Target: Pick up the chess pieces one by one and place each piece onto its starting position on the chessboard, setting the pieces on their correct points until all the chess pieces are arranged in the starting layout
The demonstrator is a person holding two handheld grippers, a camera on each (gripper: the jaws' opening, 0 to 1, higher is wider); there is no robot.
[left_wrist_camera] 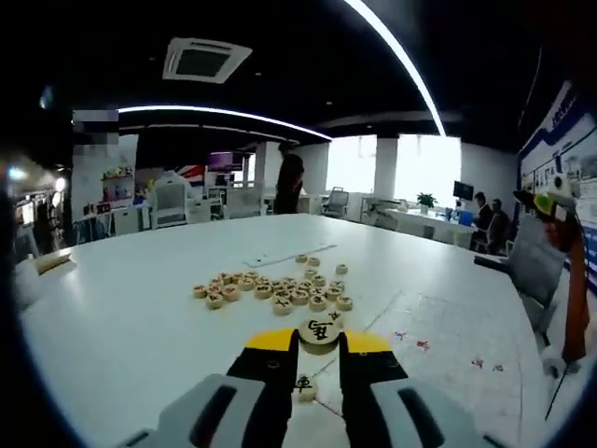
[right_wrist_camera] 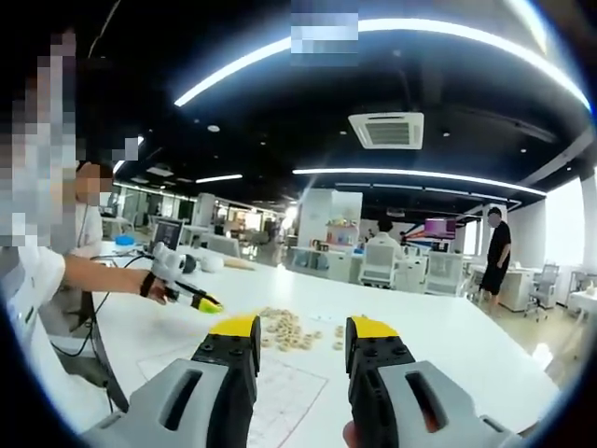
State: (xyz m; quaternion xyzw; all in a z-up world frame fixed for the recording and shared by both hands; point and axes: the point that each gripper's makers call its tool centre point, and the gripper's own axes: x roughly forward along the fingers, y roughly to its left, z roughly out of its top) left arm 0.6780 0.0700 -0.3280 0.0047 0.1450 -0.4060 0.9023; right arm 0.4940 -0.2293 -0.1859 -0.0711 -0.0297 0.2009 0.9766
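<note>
My left gripper (left_wrist_camera: 319, 343) is shut on a round wooden chess piece (left_wrist_camera: 319, 330) with a dark character on its face, held just above the table. Another piece (left_wrist_camera: 304, 385) lies lower down between the jaws, on the paper chessboard (left_wrist_camera: 448, 345). A loose pile of several pieces (left_wrist_camera: 270, 291) lies beyond the tips. My right gripper (right_wrist_camera: 303, 338) is open with nothing between its jaws, raised above the board (right_wrist_camera: 284, 397). The pile (right_wrist_camera: 284, 330) lies ahead of it. The left gripper (right_wrist_camera: 203, 302) enters from the left, held by a hand.
The big white table (left_wrist_camera: 140, 308) extends left and far. Office desks, chairs and several people stand behind it. A person in a white shirt (right_wrist_camera: 37, 271) stands at the left table edge with cables below. The other gripper (left_wrist_camera: 558, 201) appears raised at the right edge.
</note>
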